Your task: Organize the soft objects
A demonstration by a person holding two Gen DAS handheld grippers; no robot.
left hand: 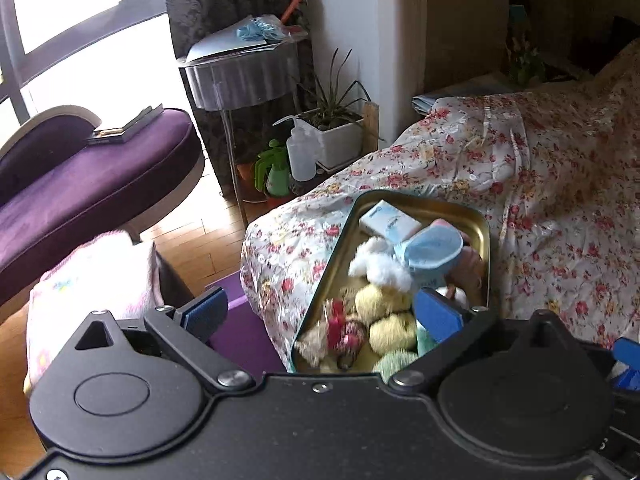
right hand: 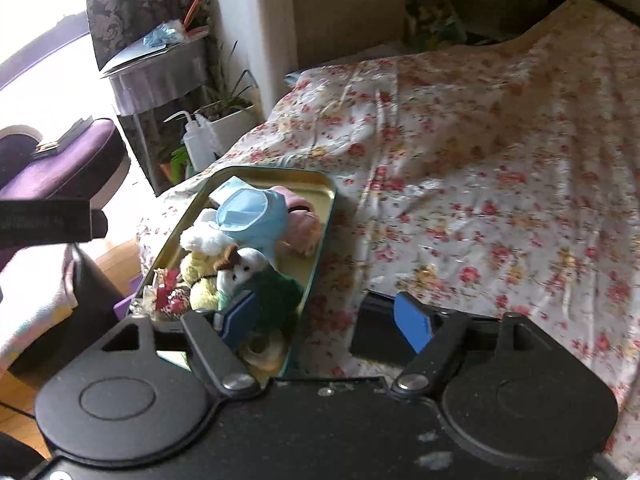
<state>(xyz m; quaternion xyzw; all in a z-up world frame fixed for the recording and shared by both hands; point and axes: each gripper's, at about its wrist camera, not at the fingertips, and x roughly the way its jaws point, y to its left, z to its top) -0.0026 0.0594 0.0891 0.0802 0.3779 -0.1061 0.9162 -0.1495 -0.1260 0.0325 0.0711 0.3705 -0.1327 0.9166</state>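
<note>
A gold tin tray [left hand: 482, 229] sits on the corner of the floral bed, filled with soft items: a white plush [left hand: 378, 262], a blue cap [left hand: 432, 250], yellow soft balls [left hand: 390, 330], a tissue pack [left hand: 390, 222] and a red trinket [left hand: 340, 326]. My left gripper [left hand: 320, 312] is open above the tray's near end. In the right wrist view the tray [right hand: 326, 196] holds the cap [right hand: 250, 212] and a plush toy in green [right hand: 256, 276]. My right gripper [right hand: 326, 320] is open over the tray's right edge, holding nothing.
The floral bedspread [right hand: 500, 160] stretches right and back. A purple chaise [left hand: 80, 176], a grey round side table [left hand: 240, 76], a potted plant [left hand: 336, 136] and bottles stand at left. A pink blanket [left hand: 92, 280] lies near left.
</note>
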